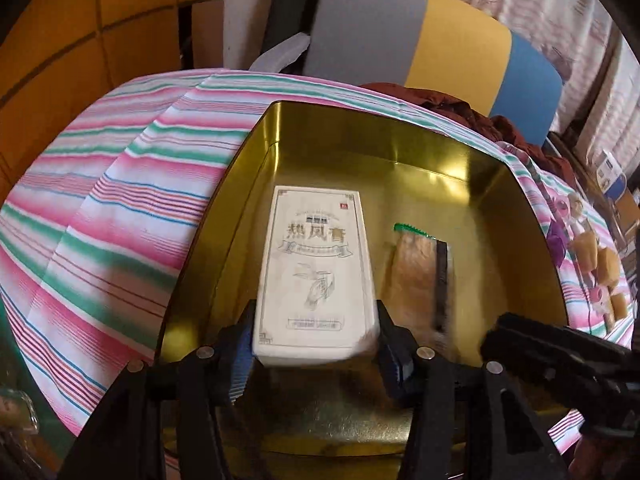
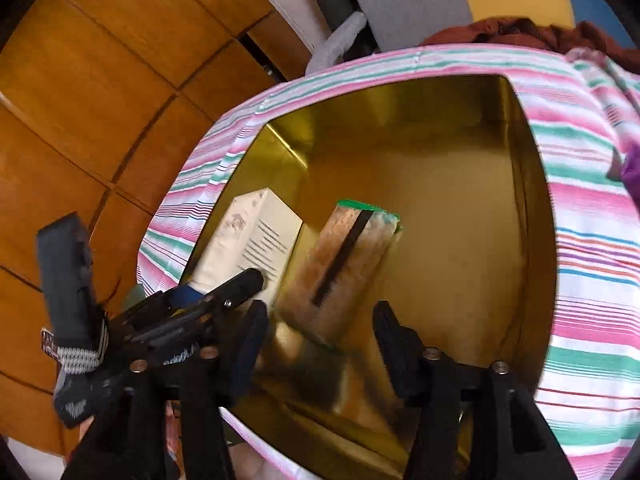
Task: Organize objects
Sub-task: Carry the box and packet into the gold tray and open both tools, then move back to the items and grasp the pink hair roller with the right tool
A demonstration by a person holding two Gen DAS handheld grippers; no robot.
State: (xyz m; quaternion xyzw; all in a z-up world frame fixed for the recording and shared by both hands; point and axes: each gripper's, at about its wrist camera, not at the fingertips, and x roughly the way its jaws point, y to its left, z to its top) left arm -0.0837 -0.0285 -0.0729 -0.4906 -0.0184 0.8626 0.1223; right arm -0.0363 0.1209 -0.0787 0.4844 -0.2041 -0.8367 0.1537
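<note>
1. Left tongs (image 1: 316, 354) clamped on white box (image 1: 316, 276), low inside gold tin (image 1: 400, 148).
2. Right tongs (image 2: 320, 332) spread wide, empty, over packet (image 2: 344, 264) on tin floor.
3. Risk: crowding tongs could knock box onto packet.

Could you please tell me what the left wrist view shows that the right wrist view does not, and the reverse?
Only the left wrist view shows the left gripper shut on the white box, its printed front facing up, and small yellowish packets on the striped cloth. Only the right wrist view shows the right gripper open, with nothing held. Both show the gold tin holding the box and the clear snack packet.
</note>
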